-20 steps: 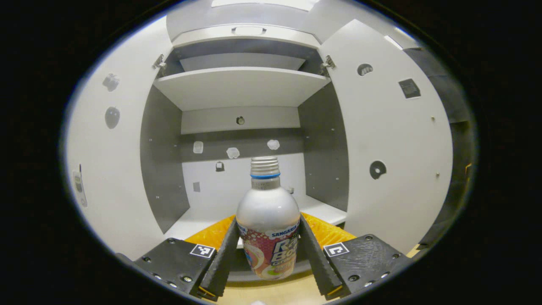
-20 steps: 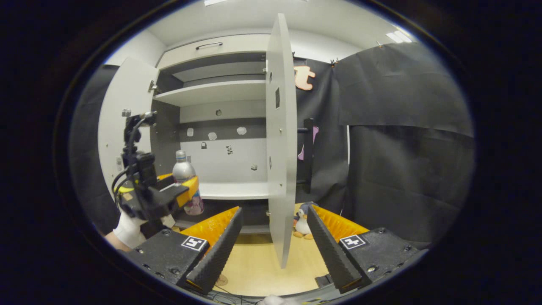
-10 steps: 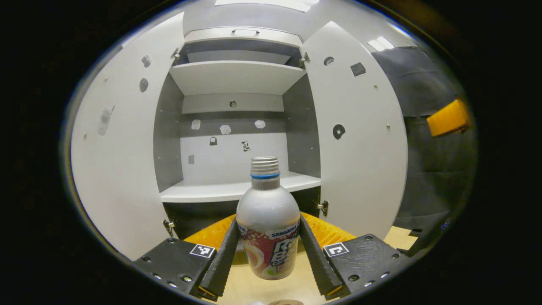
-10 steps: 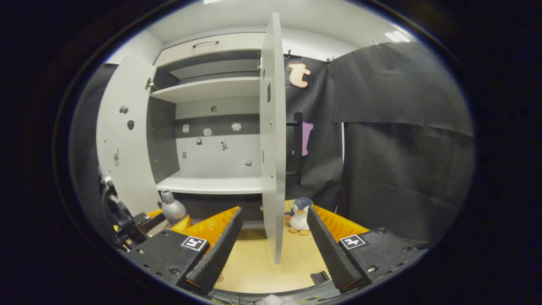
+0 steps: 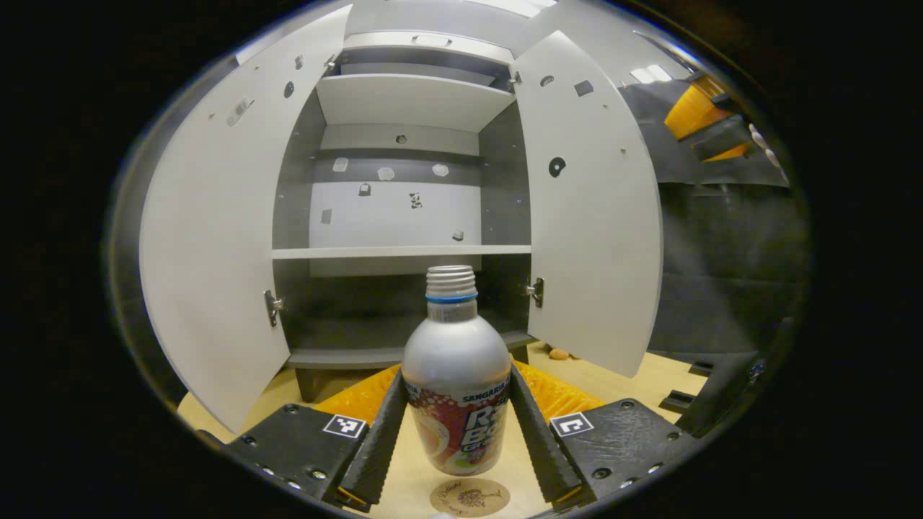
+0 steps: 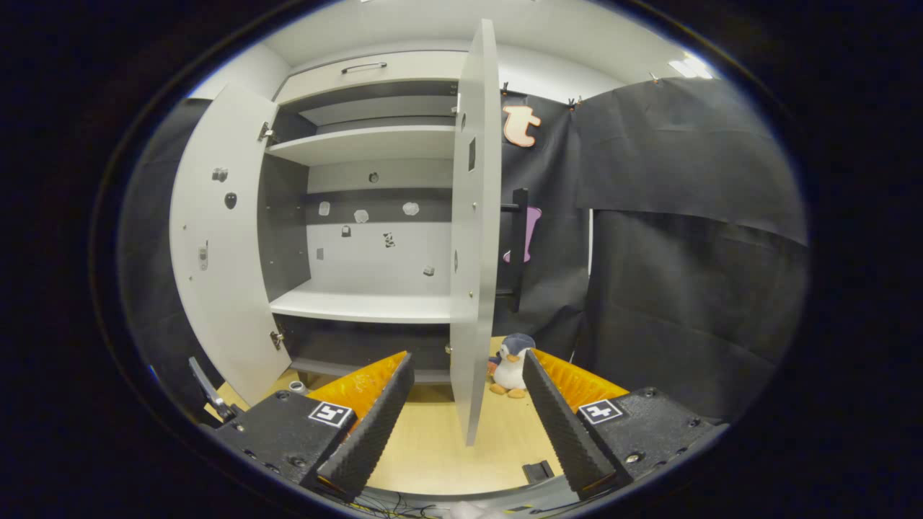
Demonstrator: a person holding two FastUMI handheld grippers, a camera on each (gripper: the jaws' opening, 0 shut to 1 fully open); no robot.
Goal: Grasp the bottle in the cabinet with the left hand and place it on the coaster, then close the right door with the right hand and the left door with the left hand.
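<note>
A silver bottle [image 5: 456, 346] with a red label and a blue neck ring stands upright between the fingers of my left gripper [image 5: 456, 404], which is shut on it. A round brown coaster [image 5: 469, 497] lies on the wooden floor just under the bottle's base; I cannot tell whether they touch. The grey cabinet [image 5: 400, 252] stands ahead with its left door [image 5: 209, 238] and right door [image 5: 591, 216] swung wide. My right gripper [image 6: 465, 432] is open, facing the right door [image 6: 472, 238] nearly edge-on. The bottle's cap [image 6: 296, 387] peeks out at the lower left.
A small penguin plush [image 6: 510, 364] sits on the floor beside the right door's lower edge. Black cloth [image 6: 685, 252] hangs to the right of the cabinet. Small black pieces [image 5: 678, 400] lie on the floor at the right.
My left gripper has brought the bottle out of the cabinet and down toward the floor, so the coaster now shows beneath it. The right gripper has held nearly still, open.
</note>
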